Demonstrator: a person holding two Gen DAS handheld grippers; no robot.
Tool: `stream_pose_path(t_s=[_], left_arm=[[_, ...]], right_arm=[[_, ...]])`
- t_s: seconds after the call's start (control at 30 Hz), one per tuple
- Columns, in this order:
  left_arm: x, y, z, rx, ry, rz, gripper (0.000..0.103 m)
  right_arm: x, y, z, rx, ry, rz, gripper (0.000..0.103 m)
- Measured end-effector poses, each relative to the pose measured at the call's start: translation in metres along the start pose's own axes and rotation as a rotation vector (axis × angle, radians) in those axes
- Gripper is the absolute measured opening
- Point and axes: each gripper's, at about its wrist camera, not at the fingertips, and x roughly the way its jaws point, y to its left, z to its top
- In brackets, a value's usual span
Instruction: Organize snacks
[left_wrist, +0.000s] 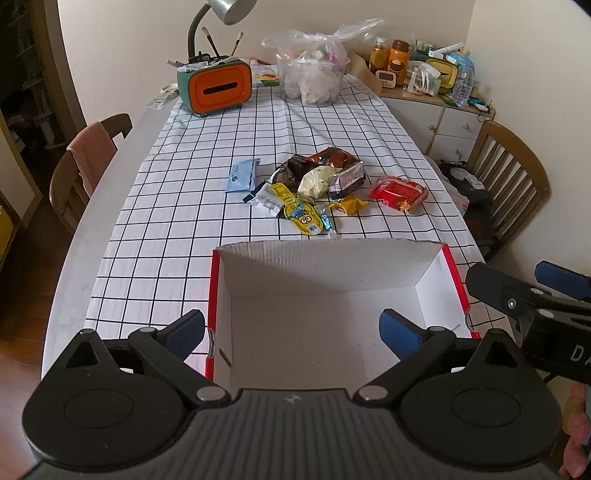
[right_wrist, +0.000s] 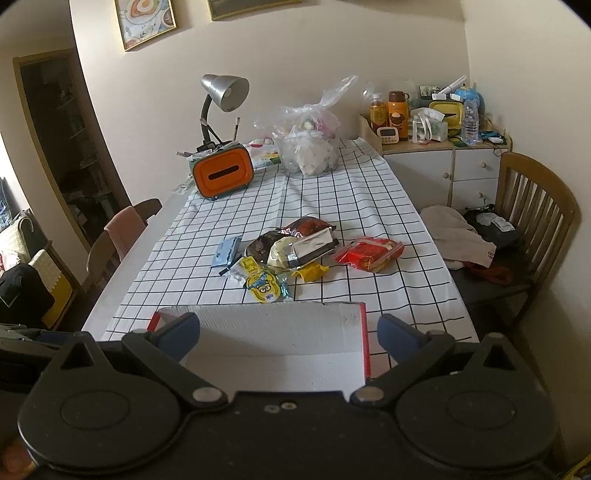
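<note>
An open cardboard box, white inside and red outside, stands empty at the near end of the checked tablecloth. Beyond it lies a loose pile of snack packets, with a red packet to its right, a pale blue packet to its left and a yellow cartoon pouch in front. My left gripper hovers open over the box with nothing between its fingers. My right gripper is open and empty too, above the box's right part. The pile sits ahead of it.
An orange and green tissue box, a desk lamp and a full clear plastic bag stand at the table's far end. Wooden chairs flank both sides. A cluttered white cabinet is at the back right.
</note>
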Motion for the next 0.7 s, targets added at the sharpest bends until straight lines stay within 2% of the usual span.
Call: stream_pose_path(t_s=[0.7], left_arm=[[-0.014,-0.006,-0.009,-0.022,-0.010,0.010,0.101]], right_arm=[[-0.011,-0.001,-0.002,-0.029,-0.012,0.019,0.103]])
